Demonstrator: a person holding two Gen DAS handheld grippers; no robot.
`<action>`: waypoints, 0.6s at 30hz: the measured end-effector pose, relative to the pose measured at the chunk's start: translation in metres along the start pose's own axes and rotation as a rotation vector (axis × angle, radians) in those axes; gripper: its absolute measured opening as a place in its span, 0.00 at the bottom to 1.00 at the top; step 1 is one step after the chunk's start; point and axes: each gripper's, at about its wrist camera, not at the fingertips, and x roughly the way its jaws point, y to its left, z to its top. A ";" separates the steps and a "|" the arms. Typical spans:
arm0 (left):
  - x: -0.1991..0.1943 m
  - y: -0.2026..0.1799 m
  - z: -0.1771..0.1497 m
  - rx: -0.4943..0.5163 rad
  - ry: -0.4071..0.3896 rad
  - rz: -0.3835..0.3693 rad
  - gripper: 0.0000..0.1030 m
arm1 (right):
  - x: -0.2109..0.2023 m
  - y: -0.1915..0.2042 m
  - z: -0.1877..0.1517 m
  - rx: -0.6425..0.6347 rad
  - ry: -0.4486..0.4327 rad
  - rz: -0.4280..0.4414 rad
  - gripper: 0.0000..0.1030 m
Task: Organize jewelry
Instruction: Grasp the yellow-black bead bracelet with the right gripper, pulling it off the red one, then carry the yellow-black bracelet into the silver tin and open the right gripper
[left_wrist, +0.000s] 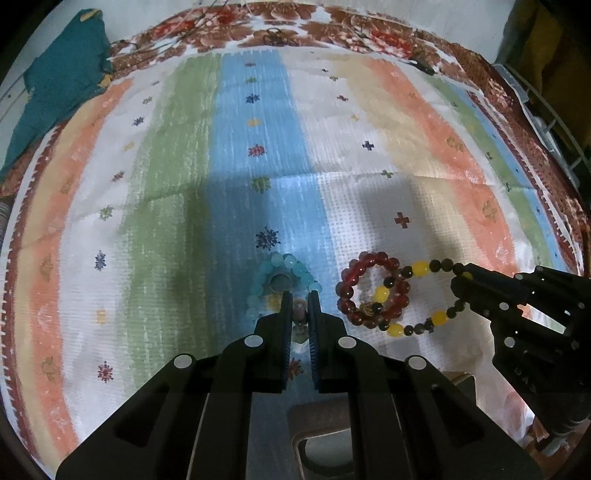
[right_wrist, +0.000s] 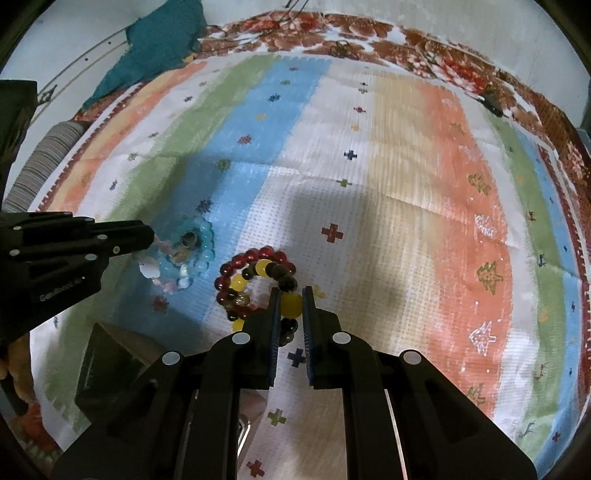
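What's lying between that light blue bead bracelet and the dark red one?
Nothing: in the left wrist view, only bare striped cloth separates the blue bracelet from the red bracelet.

The left gripper (left_wrist: 298, 301) points toward twelve o'clock, jaws nearly closed with a narrow gap; the right gripper (right_wrist: 289, 295) sits at its three o'clock, jaws likewise narrowly parted.

Dim, grainy fisheye views with bowed edges; soft shadows darken the striped cloth (left_wrist: 369, 110).
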 end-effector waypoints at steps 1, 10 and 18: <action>-0.002 0.000 -0.001 -0.001 -0.006 0.002 0.07 | -0.003 0.001 0.000 -0.001 -0.010 0.001 0.12; -0.026 -0.002 -0.005 0.000 -0.062 0.009 0.08 | -0.024 0.009 -0.001 -0.008 -0.058 -0.004 0.12; -0.046 -0.004 -0.010 0.005 -0.103 0.007 0.08 | -0.037 0.013 -0.006 -0.002 -0.095 -0.043 0.12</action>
